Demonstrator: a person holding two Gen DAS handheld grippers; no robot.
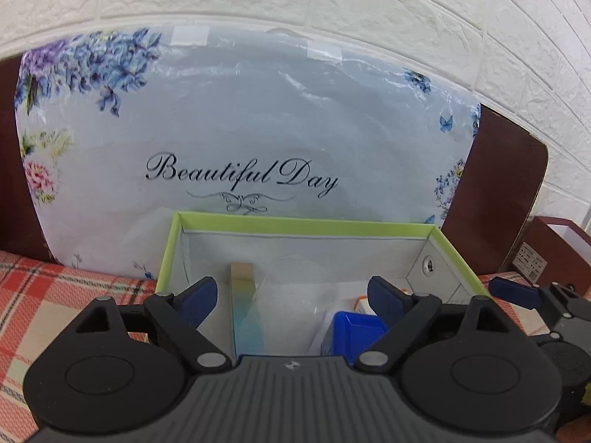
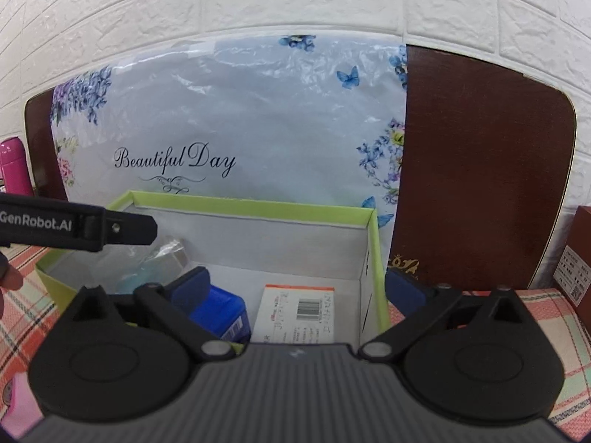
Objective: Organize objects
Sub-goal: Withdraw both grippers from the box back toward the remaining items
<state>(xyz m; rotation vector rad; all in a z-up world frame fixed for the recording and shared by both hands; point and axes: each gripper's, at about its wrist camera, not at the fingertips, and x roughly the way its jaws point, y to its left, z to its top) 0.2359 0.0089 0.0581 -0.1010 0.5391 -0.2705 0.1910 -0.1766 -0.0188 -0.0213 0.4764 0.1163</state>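
Note:
An open cardboard box with a lime-green rim (image 1: 303, 224) (image 2: 255, 208) stands on the plaid bedding. Inside it lie a blue box (image 1: 356, 332) (image 2: 221, 306), a white carton with an orange band and a barcode (image 2: 299, 310), and a slim teal-to-beige box (image 1: 243, 306) beside crumpled clear plastic (image 1: 295, 288). My left gripper (image 1: 291, 295) is open over the box's inside, with nothing pressed between its blue pads. My right gripper (image 2: 299, 284) is open too. Its left finger is above the blue box and its right finger (image 2: 404, 288) is outside the box's right wall.
A bagged pillow printed "Beautiful Day" (image 1: 240, 129) (image 2: 229, 118) leans on a dark wooden headboard (image 2: 480, 166) behind the box. A maroon carton (image 1: 554, 251) (image 2: 581, 251) sits at the right, a pink bottle (image 2: 13, 166) at the left. White brick wall behind.

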